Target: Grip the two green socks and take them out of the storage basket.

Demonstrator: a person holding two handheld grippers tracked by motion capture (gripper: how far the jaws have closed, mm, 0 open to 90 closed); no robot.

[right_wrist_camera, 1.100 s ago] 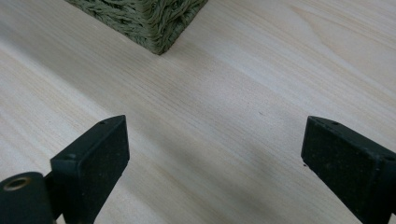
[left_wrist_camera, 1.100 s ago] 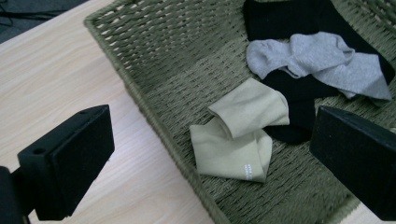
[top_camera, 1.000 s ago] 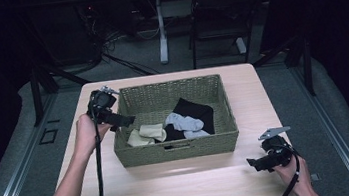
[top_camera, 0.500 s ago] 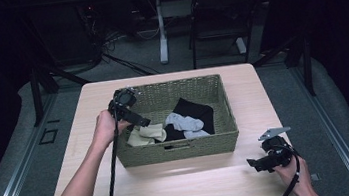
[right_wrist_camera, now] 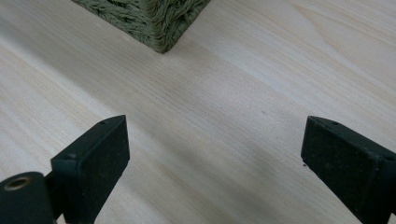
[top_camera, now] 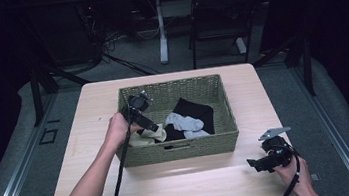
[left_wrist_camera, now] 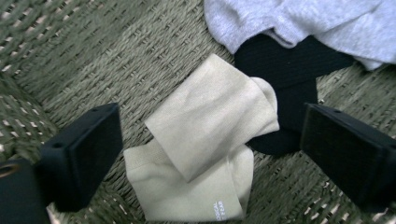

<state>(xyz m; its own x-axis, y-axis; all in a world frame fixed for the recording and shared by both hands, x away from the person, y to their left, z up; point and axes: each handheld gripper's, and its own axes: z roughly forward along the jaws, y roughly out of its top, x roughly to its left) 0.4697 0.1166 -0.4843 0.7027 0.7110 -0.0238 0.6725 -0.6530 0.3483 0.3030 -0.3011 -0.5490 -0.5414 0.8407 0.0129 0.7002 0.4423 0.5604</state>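
A green woven basket (top_camera: 223, 97) stands mid-table and holds a beige sock (top_camera: 148, 136) (left_wrist_camera: 205, 149), a grey sock (top_camera: 184, 123) (left_wrist_camera: 299, 23) and a black sock (top_camera: 195, 108) (left_wrist_camera: 289, 79). My left gripper (top_camera: 155, 128) (left_wrist_camera: 210, 154) reaches down into the basket's left end. Its jaws straddle the folded beige sock without pressing on it; they have just been closing a little and stand open. My right gripper (top_camera: 254, 163) (right_wrist_camera: 212, 163) hovers low over the bare wood at the front right, open, with nothing between its jaws.
The basket's near right corner (right_wrist_camera: 159, 23) lies just ahead of my right gripper. Light wooden tabletop (top_camera: 193, 186) runs along the front. Dark floor, table legs and a chair stand beyond the far edge.
My left hand has moved right and down from the basket's left rim into the basket, over the beige sock. The right hand has stayed put.
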